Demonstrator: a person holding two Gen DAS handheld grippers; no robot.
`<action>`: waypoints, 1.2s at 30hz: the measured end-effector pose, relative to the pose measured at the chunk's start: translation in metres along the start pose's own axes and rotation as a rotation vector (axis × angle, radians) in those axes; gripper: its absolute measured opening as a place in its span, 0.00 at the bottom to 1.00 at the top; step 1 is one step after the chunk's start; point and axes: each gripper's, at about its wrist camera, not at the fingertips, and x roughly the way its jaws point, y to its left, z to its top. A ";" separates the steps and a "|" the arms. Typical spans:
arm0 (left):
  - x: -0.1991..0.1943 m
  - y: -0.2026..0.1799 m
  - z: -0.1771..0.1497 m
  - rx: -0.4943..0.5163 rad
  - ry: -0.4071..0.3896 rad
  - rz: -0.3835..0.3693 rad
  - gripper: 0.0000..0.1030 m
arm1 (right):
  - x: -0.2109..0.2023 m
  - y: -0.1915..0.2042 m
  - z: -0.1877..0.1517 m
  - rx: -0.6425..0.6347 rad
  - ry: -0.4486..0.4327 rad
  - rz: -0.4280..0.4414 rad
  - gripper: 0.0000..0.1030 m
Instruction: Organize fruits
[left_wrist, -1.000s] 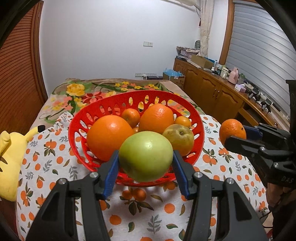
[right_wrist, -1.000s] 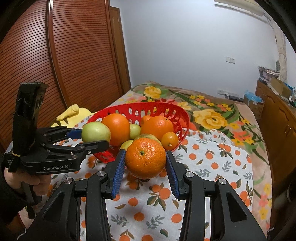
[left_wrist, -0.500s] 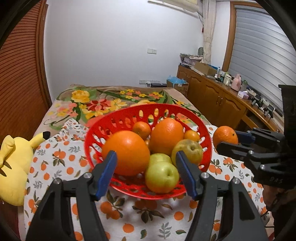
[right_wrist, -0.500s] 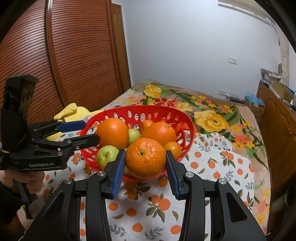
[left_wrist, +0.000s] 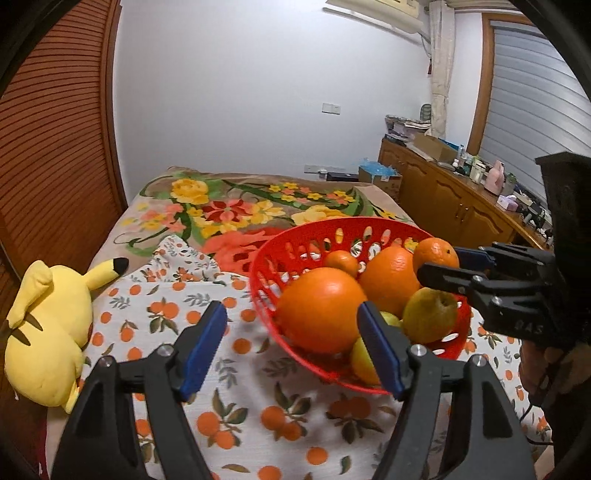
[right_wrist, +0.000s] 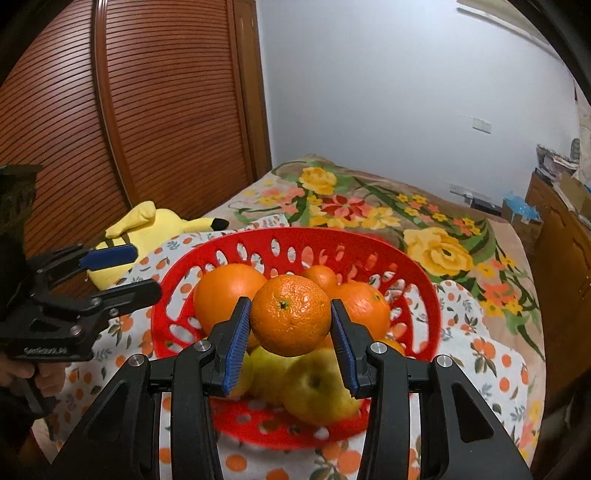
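Note:
A red perforated basket stands on an orange-print cloth and holds several oranges and green apples. My left gripper sits at the basket's left side, its jaws opening, with nothing pressed between the blue pads; a large orange in the basket shows behind its right finger. My right gripper is shut on a mandarin orange and hangs over the basket's fruit. Green apples lie under it.
A yellow plush toy lies left of the basket, by the brown louvred doors. A floral blanket covers the bed beyond. Wooden cabinets with clutter line the right wall. A hand grips the left tool.
The left gripper let the green apple go into the basket, opened wider and drew off to the basket's left. The right gripper carried its mandarin orange from beside the basket to above it.

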 end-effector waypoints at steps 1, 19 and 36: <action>0.000 0.004 -0.001 -0.005 -0.002 0.002 0.71 | 0.003 0.001 0.001 -0.001 0.002 0.001 0.41; 0.002 0.027 -0.010 -0.032 -0.007 0.037 0.72 | 0.040 0.006 0.014 -0.002 0.051 0.004 0.42; -0.016 0.009 -0.020 0.001 -0.027 0.042 0.72 | -0.008 0.001 -0.003 0.060 -0.064 -0.040 0.68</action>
